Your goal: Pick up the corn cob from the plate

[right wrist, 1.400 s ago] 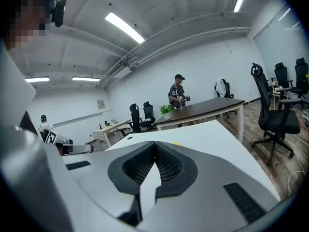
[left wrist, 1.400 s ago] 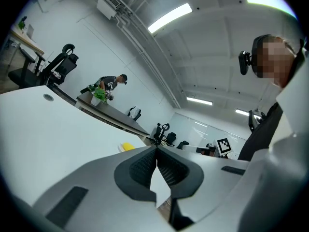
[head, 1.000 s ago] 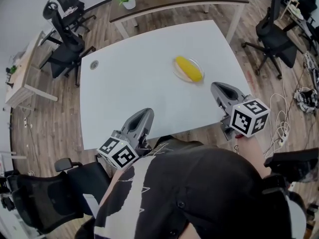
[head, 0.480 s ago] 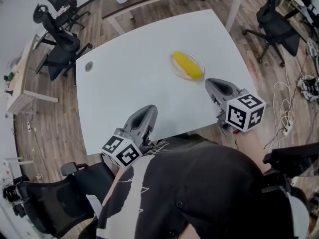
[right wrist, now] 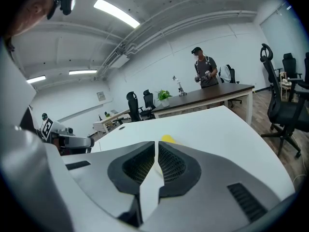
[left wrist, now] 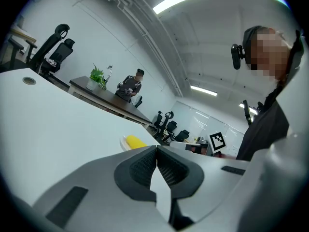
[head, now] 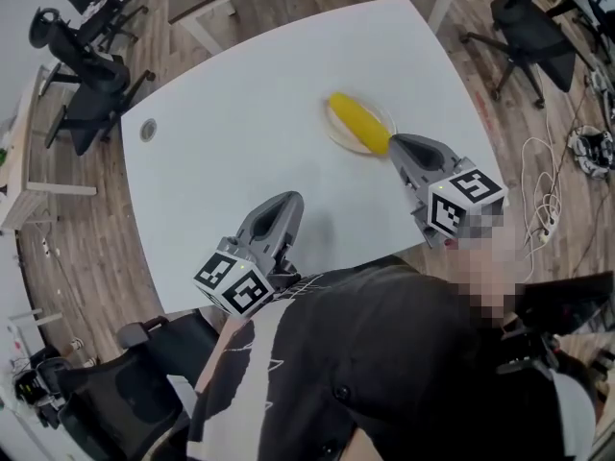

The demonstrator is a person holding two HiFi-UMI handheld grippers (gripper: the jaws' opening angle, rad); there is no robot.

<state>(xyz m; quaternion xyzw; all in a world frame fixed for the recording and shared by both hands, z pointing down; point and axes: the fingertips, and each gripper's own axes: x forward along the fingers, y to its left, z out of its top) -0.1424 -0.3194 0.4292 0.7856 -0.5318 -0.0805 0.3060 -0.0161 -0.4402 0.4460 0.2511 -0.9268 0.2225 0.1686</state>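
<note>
Sitting near table [head: 240,113] right edge: corn cob [head: 357,121] on plate [head: 331,133].

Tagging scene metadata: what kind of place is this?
Most likely an open-plan office: wheeled office chairs near a large white table, a long wood-topped desk with a potted plant, and ceiling strip lights.

wood floor [head: 115,248], black office chairs [head: 82,113]

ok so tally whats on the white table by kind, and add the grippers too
corn cob: 1
plate: 1
cable grommet: 1
grippers: 2 (left gripper, right gripper)
total: 5
</note>
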